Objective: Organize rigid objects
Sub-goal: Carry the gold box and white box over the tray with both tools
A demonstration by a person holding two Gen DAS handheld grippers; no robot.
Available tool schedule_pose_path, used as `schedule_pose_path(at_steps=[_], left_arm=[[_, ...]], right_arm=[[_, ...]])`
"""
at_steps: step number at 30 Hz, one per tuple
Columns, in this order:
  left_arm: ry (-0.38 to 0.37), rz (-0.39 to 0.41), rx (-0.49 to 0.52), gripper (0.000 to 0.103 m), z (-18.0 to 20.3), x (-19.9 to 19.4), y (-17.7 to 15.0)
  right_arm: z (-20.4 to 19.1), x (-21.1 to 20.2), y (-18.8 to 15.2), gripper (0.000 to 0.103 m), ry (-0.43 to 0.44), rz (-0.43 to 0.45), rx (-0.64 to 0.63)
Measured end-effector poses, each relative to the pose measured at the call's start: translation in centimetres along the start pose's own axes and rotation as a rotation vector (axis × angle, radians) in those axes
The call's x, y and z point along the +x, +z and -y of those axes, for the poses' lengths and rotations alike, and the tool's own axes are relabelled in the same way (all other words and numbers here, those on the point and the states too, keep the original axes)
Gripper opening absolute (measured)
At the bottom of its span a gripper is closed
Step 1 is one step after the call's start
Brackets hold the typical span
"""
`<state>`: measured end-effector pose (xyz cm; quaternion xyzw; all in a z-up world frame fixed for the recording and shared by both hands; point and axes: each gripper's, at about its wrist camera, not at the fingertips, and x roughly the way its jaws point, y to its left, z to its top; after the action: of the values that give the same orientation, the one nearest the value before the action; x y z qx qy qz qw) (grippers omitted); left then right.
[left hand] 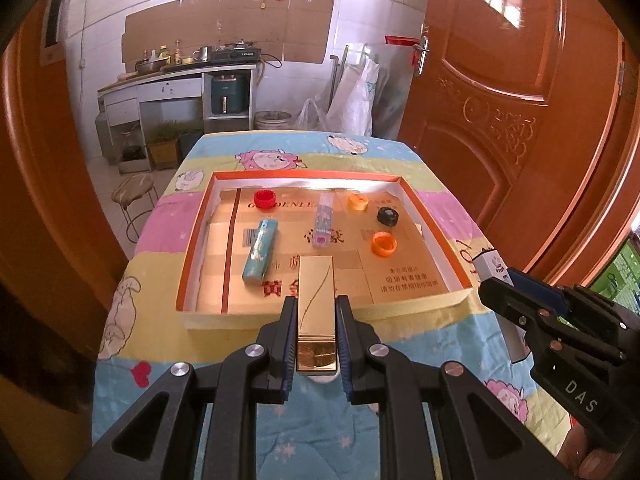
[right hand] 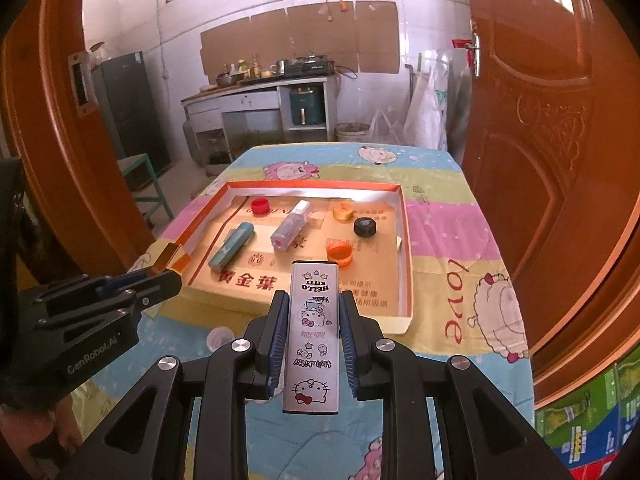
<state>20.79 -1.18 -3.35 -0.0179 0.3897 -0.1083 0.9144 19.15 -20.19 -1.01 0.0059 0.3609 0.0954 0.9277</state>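
Left claw (left hand: 316,320) grasps a gold lighter (left hand: 316,308); right claw (right hand: 314,332) grasps a white lighter (right hand: 313,336)

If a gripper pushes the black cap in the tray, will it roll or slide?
The black cap lies flat on its round face, so it probably slides rather than rolls. It looks small, rigid and probably light. Tipped on edge, it might roll toward the orange cap.
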Motion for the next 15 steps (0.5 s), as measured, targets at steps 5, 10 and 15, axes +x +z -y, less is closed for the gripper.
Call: schedule_pose_path(at_steps=[5, 10, 15], left_arm=[[0.005, 0.001, 0.003, 0.018, 0.0, 0.8, 1.1], [0.007, -0.003, 0.007, 0.018, 0.2, 1.9, 2.1], [0.010, -0.011, 0.007, 0.018, 0.0, 2.9, 2.7]], right_arm=[[0.5, 0.8, 0.8, 0.026, 0.002, 0.000, 0.005], [1.5, 1.9, 1.7, 0.026, 0.000, -0.002, 0.015], [2.5, 3.1, 2.2, 0.026, -0.009, -0.009, 0.029]])
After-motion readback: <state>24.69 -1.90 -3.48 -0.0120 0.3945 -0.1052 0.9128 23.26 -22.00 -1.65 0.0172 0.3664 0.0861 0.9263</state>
